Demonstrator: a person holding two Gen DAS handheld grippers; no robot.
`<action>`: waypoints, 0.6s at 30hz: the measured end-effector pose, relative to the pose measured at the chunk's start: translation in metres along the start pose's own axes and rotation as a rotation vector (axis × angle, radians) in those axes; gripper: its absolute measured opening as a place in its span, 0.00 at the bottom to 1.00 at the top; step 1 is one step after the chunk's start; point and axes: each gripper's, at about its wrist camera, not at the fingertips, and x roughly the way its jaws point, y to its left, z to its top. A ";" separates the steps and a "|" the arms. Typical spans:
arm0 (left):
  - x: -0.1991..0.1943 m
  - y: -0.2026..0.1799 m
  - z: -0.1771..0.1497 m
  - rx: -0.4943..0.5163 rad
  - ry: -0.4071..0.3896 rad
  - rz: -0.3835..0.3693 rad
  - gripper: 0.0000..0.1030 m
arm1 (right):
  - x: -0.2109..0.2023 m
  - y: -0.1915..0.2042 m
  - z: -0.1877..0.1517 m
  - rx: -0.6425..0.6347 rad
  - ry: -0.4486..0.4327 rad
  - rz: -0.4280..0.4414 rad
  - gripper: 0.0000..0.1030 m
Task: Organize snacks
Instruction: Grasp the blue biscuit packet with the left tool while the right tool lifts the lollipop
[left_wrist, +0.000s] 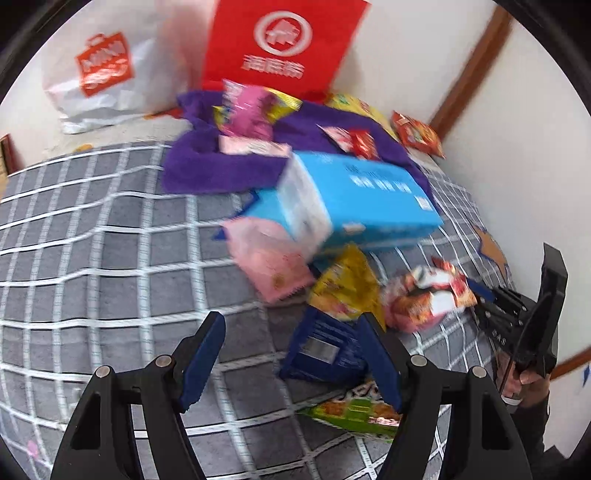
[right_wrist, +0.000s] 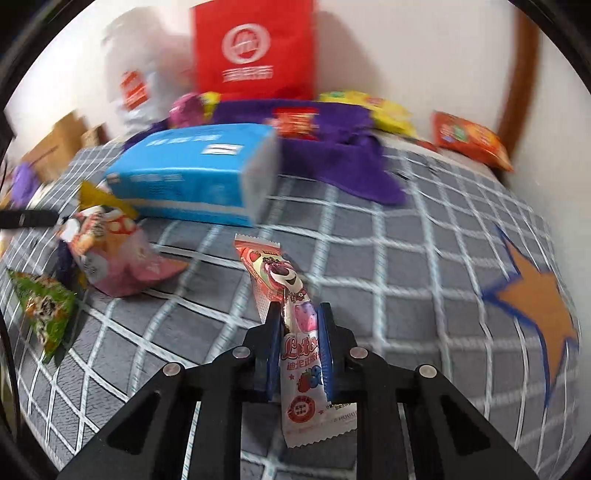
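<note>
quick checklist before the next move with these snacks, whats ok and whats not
1. Right gripper shut on the pink bear snack bar: ok.
2. Bar held mid-length, both ends sticking out: ok.
3. Left gripper open, nothing between its fingers: ok.
4. Red bag upright behind the pile; whether its mouth is open: cannot tell.
5. Blue box lies between bar and bag, blocking a straight path: not ok.

Snack stick wrapper (right_wrist: 301, 354), lower centre of right wrist view: red outlined lettering reads "Lots", last letters hidden by tool pad; Chinese characters beneath, too small to read.
Red bag (right_wrist: 255, 51), top centre: white round logo, blurred characters below, unreadable.
Blue box (left_wrist: 354, 199), centre of left wrist view: white print blurred, illegible.
</note>
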 end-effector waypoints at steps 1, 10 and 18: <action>0.005 -0.006 -0.003 0.025 0.017 -0.016 0.71 | -0.001 -0.001 -0.003 0.016 -0.009 -0.002 0.19; 0.029 -0.023 -0.018 0.102 0.044 0.030 0.69 | 0.006 -0.001 0.004 0.045 0.009 0.006 0.22; 0.025 -0.023 -0.020 0.110 0.026 0.013 0.40 | 0.007 -0.012 0.004 0.103 0.003 0.058 0.19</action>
